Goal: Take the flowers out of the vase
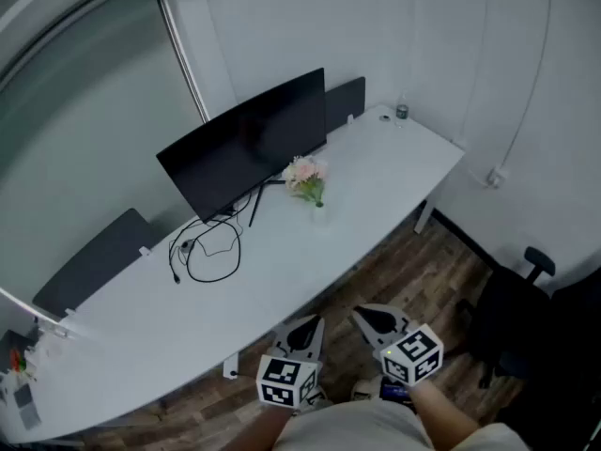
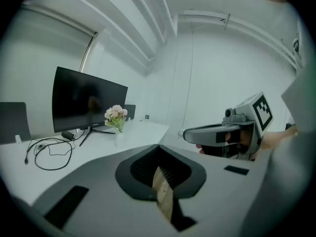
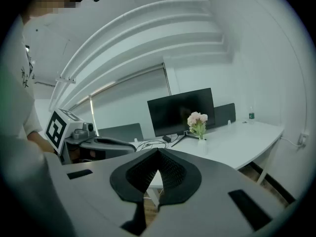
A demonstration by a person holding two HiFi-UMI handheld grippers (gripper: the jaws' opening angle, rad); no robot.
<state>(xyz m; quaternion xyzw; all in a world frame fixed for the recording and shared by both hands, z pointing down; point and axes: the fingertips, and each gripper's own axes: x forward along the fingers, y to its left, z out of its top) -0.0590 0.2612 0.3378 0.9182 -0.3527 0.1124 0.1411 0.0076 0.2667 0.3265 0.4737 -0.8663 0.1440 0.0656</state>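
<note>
Your left gripper (image 1: 304, 333) and right gripper (image 1: 377, 320) hover side by side off the near edge of the table (image 1: 394, 163), well apart from the flowers (image 1: 306, 175). Both have their jaws pressed together with nothing between them. The pink flowers stand upright in the vase (image 1: 320, 216), just in front of the monitor (image 1: 249, 144). The vase is pale against the tabletop, possibly white or clear.

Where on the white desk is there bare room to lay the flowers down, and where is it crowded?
Bare: the wide stretch of desk between the flowers and the small bottle, and the front strip on the near side of the cable loop. Crowded: between the monitor stand and the flowers, where cables run.
</note>
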